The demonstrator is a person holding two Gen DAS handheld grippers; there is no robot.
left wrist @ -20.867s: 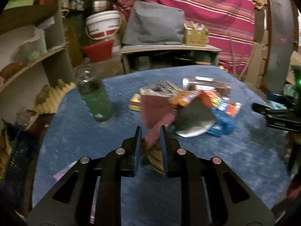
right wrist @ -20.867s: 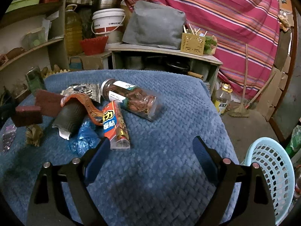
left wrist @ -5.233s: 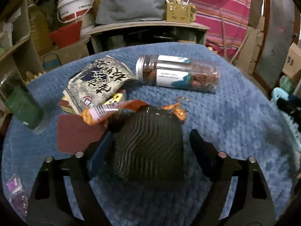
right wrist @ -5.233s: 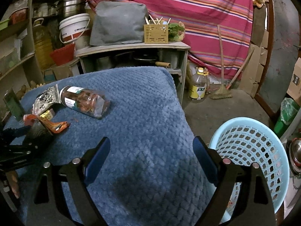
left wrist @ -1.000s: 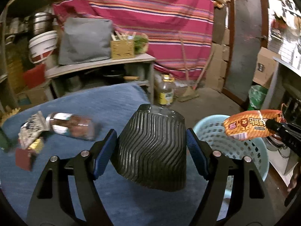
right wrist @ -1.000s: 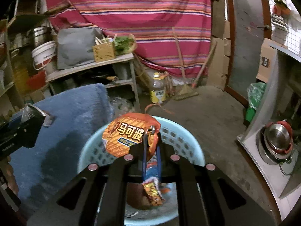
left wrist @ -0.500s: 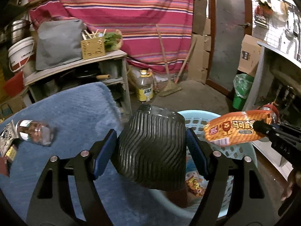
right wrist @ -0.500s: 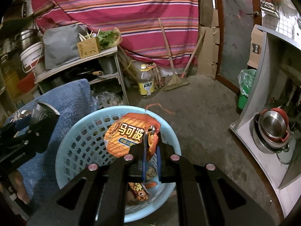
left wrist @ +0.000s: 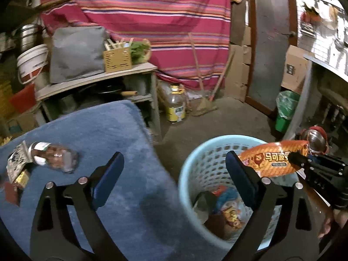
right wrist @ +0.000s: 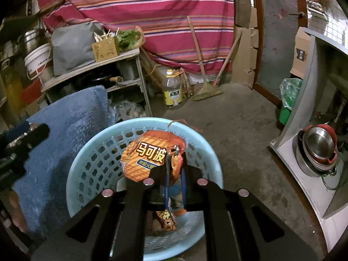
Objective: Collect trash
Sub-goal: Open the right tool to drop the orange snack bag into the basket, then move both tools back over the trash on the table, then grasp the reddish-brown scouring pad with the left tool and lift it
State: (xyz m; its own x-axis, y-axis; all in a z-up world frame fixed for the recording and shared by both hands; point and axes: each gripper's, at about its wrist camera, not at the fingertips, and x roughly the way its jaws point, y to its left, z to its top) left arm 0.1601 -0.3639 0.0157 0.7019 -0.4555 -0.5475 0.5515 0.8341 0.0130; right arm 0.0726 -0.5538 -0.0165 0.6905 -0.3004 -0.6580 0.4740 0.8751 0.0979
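Observation:
A light blue plastic basket (left wrist: pixel 195 163) stands on the floor beside the blue-covered table (left wrist: pixel 97 134) and holds several wrappers. My left gripper (left wrist: pixel 174 174) is open and empty, spanning the table's edge and the basket's rim. My right gripper (right wrist: pixel 174 169) is shut on an orange snack wrapper (right wrist: pixel 148 158) and holds it over the basket (right wrist: pixel 91 152). The wrapper (left wrist: pixel 271 161) also shows in the left wrist view, above the basket's right rim. A jar (left wrist: pixel 54 156) of brown contents and a printed packet (left wrist: pixel 15 165) lie on the table at left.
A shelf unit (left wrist: pixel 97 82) with a grey bag, a wooden box and a white bucket stands behind the table. An oil bottle (left wrist: pixel 176 106) and a broom stand on the concrete floor. A green bin (left wrist: pixel 285 113) and steel pots (right wrist: pixel 319 148) are at right.
My left gripper has opened and the black ribbed cup it held is gone from its jaws. The right gripper still holds the orange wrapper over the basket.

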